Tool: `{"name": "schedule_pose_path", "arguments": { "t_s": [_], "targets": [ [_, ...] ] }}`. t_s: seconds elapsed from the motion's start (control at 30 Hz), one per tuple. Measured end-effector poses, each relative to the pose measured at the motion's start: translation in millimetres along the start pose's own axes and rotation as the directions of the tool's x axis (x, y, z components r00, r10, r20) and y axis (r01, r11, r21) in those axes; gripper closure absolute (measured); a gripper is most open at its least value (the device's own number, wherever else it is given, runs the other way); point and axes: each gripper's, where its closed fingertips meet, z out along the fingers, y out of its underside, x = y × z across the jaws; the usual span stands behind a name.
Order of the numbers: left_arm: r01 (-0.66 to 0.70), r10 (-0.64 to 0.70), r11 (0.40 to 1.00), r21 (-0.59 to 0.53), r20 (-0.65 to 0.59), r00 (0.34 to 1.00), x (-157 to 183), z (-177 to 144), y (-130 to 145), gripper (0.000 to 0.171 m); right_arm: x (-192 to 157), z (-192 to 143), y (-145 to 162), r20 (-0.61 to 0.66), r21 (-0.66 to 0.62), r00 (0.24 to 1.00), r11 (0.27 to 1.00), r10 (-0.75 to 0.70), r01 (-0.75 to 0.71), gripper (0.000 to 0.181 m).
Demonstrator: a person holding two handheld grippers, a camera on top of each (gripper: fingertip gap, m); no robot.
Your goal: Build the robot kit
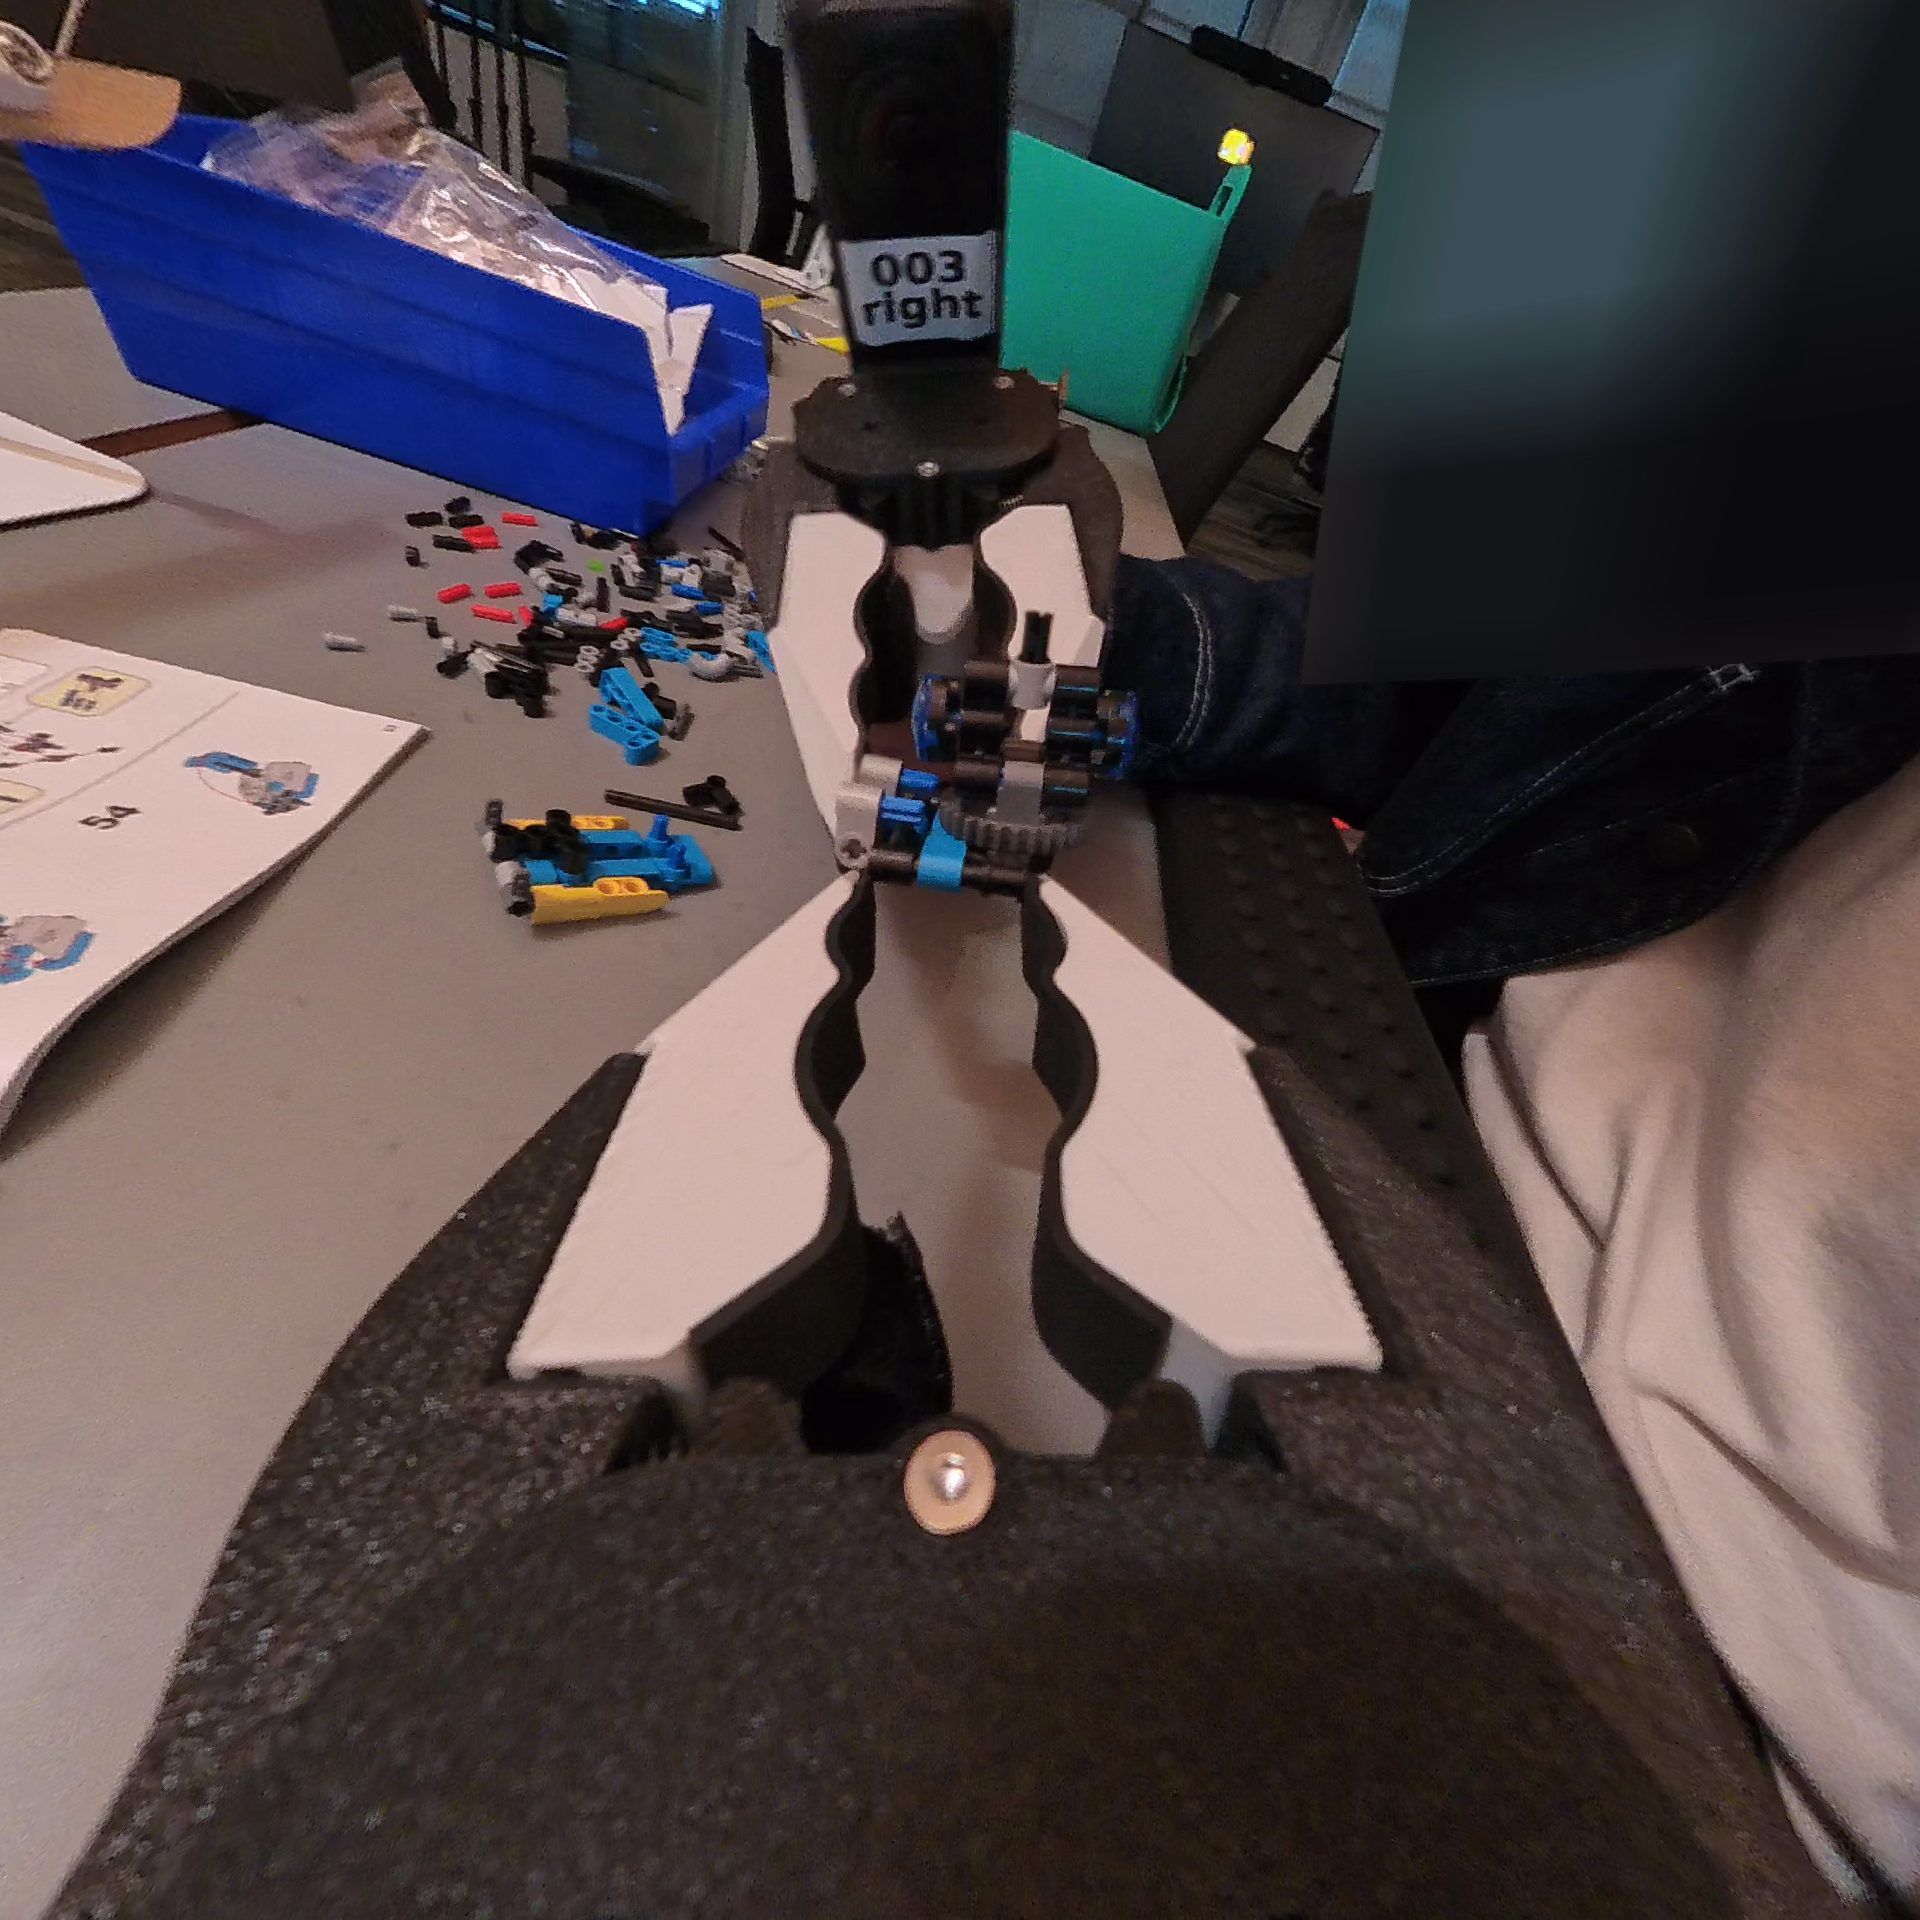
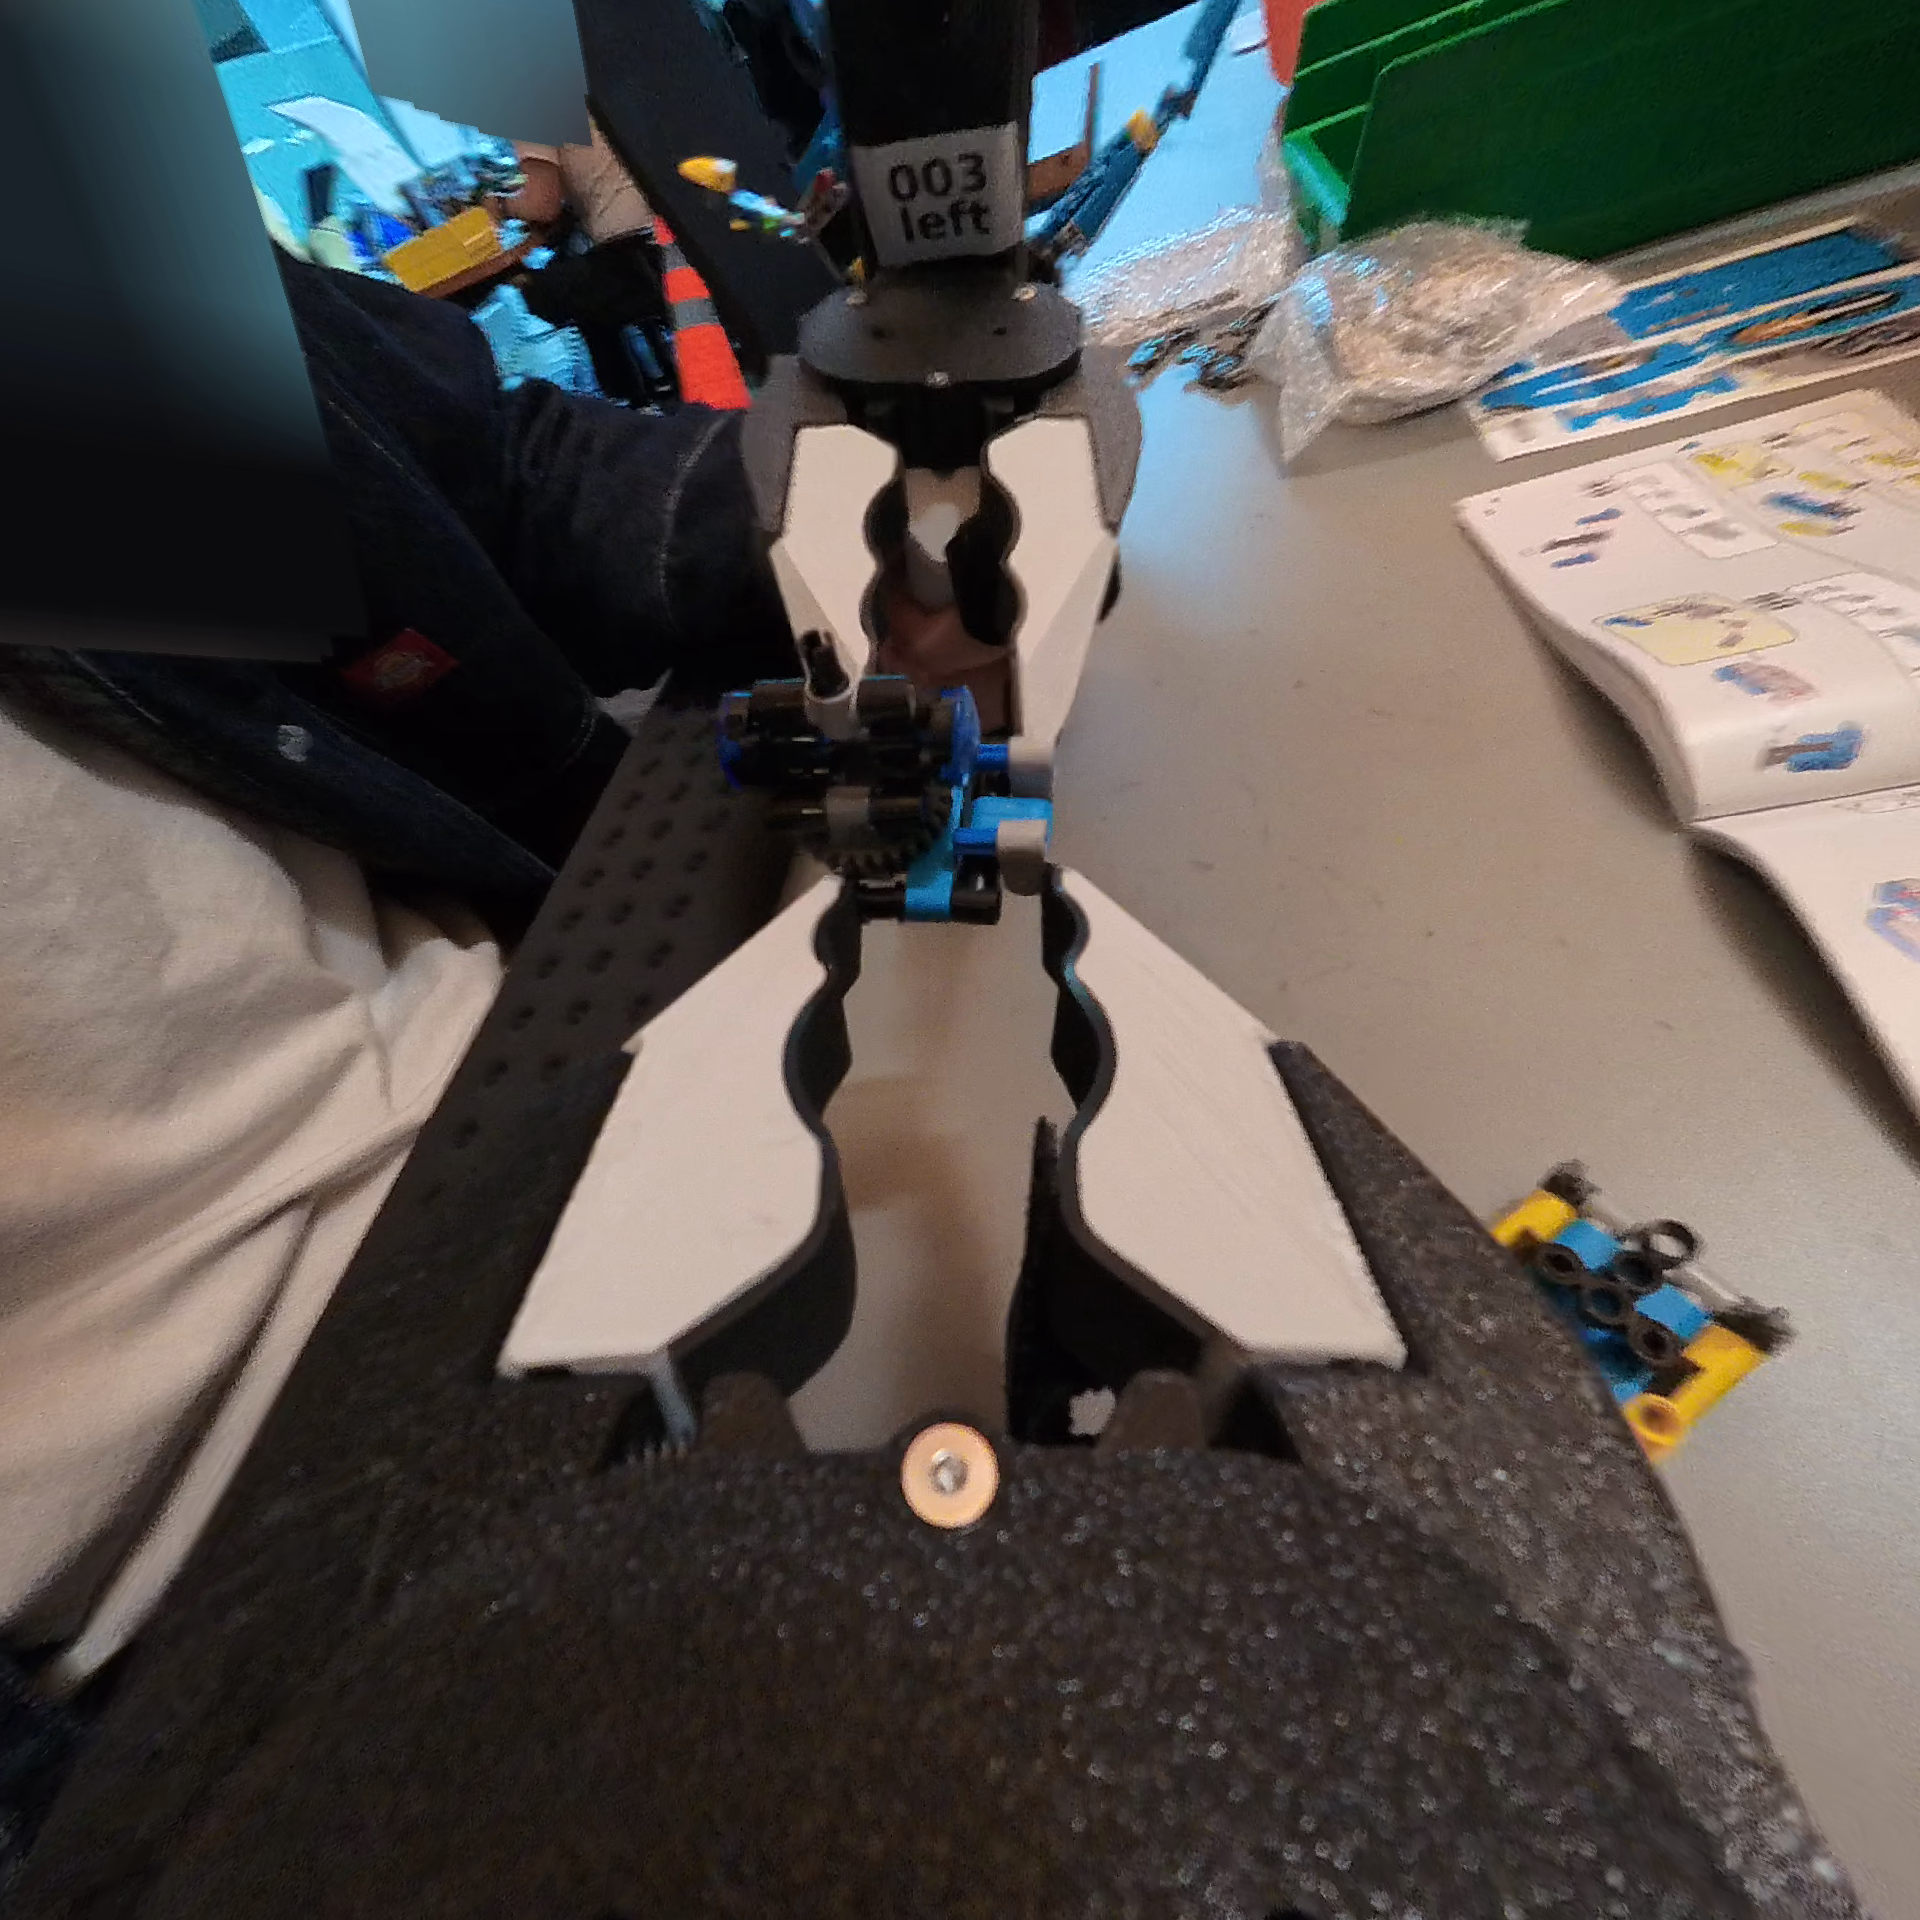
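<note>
A small brick assembly of black, blue and grey parts with a dark gear is held above the grey table, near its edge. My left gripper is shut on its near end. My right gripper reaches in from the far side and clamps its other end, so the two grippers face each other tip to tip. In the right wrist view the assembly sits between my right gripper and the left gripper beyond it.
A blue bin with plastic bags, a pile of loose pieces, an open booklet and a yellow-blue sub-assembly lie left. A green container stands behind. A black perforated strip edges the table beside a seated person. The grippers are tip to tip, or close to it.
</note>
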Motion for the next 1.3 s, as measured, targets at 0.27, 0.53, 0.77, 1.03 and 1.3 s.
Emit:
{"name": "schedule_pose_path", "arguments": {
  "t_s": [0.27,0.53,0.77,1.03,1.3],
  "targets": [
    [-0.096,0.093,0.995,0.030,0.092,0.991,-8.1,-6.0,-8.8,0.145,11.2,-5.5,-12.3,-0.175,0.018,0.975,0.990,-0.134,0.140,0.152],
    [-0.159,0.156,0.987,0.021,0.106,0.982,-4.5,-5.3,-8.3,0.145,6.9,-4.6,-10.0,-0.165,-0.015,0.968,0.982,-0.190,0.190,0.157],
    [-0.225,0.232,0.973,-0.059,0.142,0.962,-6.8,-1.3,1.4,0.146,12.3,0.3,7.3,-0.186,-0.124,0.953,0.968,-0.238,0.218,0.158],
    [-0.268,0.280,0.959,-0.093,0.169,0.945,-10.6,-2.3,3.7,0.146,16.5,0.7,6.7,-0.194,-0.094,0.958,0.976,-0.214,0.198,0.156],
    [-0.347,0.361,0.932,-0.105,0.194,0.912,-11.5,0.3,5.0,0.132,12.8,2.1,15.4,-0.183,-0.179,0.941,0.951,-0.286,0.254,0.156]
  ]
}}
